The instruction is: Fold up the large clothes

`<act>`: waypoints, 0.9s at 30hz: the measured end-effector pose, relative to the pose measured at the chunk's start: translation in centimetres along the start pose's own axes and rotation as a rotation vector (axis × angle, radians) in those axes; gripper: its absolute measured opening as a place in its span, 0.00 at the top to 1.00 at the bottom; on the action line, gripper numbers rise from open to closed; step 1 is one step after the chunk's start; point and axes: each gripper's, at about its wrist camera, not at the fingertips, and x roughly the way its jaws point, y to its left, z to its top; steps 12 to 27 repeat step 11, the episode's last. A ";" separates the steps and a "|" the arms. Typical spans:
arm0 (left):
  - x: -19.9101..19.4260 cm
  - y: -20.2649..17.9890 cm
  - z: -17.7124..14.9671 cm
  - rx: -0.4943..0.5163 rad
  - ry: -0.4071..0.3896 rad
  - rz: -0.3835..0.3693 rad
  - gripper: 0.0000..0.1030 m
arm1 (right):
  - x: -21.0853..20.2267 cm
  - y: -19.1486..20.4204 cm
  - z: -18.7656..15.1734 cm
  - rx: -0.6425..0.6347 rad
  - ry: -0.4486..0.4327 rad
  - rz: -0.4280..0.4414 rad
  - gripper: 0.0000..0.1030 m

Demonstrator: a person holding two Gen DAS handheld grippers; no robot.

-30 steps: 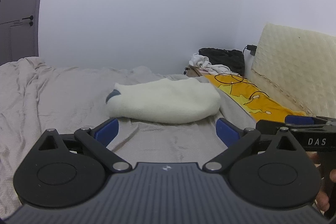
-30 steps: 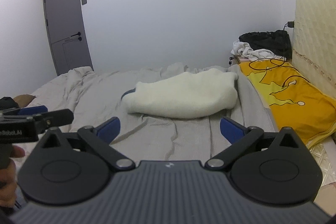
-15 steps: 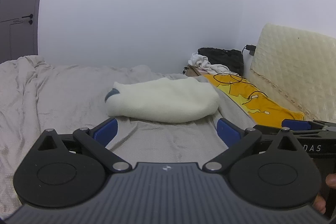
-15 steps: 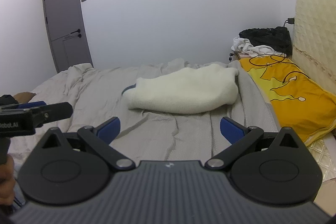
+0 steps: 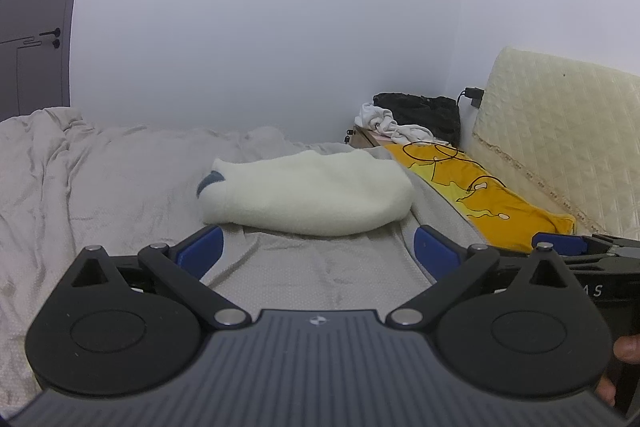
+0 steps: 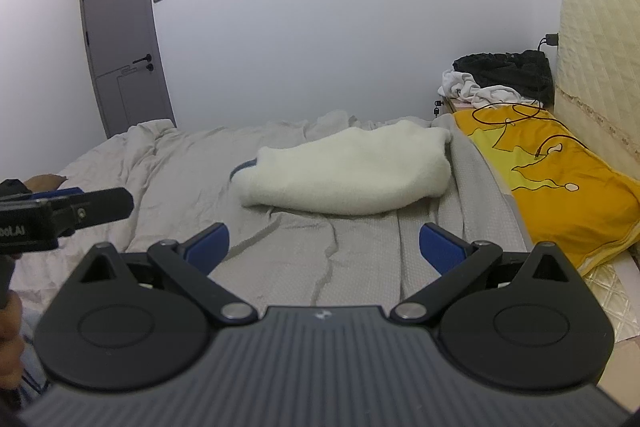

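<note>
Your bed (image 5: 120,195), spread with a rumpled grey sheet, carries a bulky cream fleece garment (image 5: 308,199) lying folded over near its far right side, just beside the yellow pillow (image 5: 492,203) that runs along the quilted headboard (image 5: 560,139). You hold the left tool (image 5: 318,251) and the right tool (image 6: 324,247) side by side above the sheet, short of the garment, each with its blue fingers spread wide and gripping nothing.

The cream garment (image 6: 348,173) lies bundled on the bed, its shape unreadable, a blue-grey patch (image 5: 210,181) half tucked under. The grey door (image 5: 28,27) runs off frame. Lettering on the right gripper (image 5: 560,241) is cut short.
</note>
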 end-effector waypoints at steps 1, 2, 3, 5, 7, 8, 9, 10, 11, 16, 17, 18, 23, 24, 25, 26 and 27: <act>0.0 -0.1 0.0 0.002 -0.001 0.003 0.00 | 0.0 0.0 0.0 0.000 -0.001 -0.001 0.00; -0.1 -0.1 0.0 0.005 -0.001 0.005 0.00 | 0.0 0.0 0.0 -0.001 -0.001 -0.002 0.00; -0.1 -0.2 0.0 0.006 0.000 0.006 0.00 | 0.0 0.0 0.0 -0.001 -0.001 -0.002 0.00; -0.2 -0.3 0.0 0.002 0.001 0.004 0.00 | 0.0 -0.1 0.0 0.001 -0.001 0.000 0.00; -0.2 -0.3 0.0 0.003 0.000 0.006 0.00 | 0.0 -0.1 0.0 0.000 0.000 0.002 0.00; -0.2 -0.3 0.0 0.005 -0.001 0.009 0.00 | 0.0 -0.1 0.0 -0.002 0.001 0.003 0.00; -0.3 -0.3 0.1 0.005 -0.001 0.010 0.00 | 0.0 -0.2 0.0 -0.003 0.001 0.004 0.00; -0.3 -0.3 0.1 0.004 -0.002 0.010 0.00 | 0.0 -0.2 0.0 -0.004 0.000 0.004 0.00; -0.4 -0.3 0.1 0.003 -0.003 0.010 0.00 | 0.0 -0.2 -0.1 -0.003 -0.001 0.005 0.00; -0.4 -0.3 0.1 0.003 -0.003 0.010 0.00 | 0.0 -0.2 -0.1 -0.003 -0.001 0.005 0.00; -0.4 -0.3 0.1 0.003 -0.003 0.010 0.00 | 0.0 -0.2 -0.1 -0.003 -0.001 0.005 0.00; -0.4 -0.3 0.1 0.003 -0.003 0.010 0.00 | 0.0 -0.2 -0.1 -0.003 -0.001 0.005 0.00; -0.4 -0.3 0.1 0.003 -0.003 0.010 0.00 | 0.0 -0.2 -0.1 -0.003 -0.001 0.005 0.00; -0.4 -0.3 0.1 0.003 -0.003 0.010 0.00 | 0.0 -0.2 -0.1 -0.003 -0.001 0.005 0.00; -0.4 -0.3 0.1 0.003 -0.003 0.010 0.00 | 0.0 -0.2 -0.1 -0.003 -0.001 0.005 0.00; -0.4 -0.3 0.1 0.003 -0.003 0.010 0.00 | 0.0 -0.2 -0.1 -0.003 -0.001 0.005 0.00; -0.4 -0.3 0.1 0.003 -0.003 0.010 0.00 | 0.0 -0.2 -0.1 -0.003 -0.001 0.005 0.00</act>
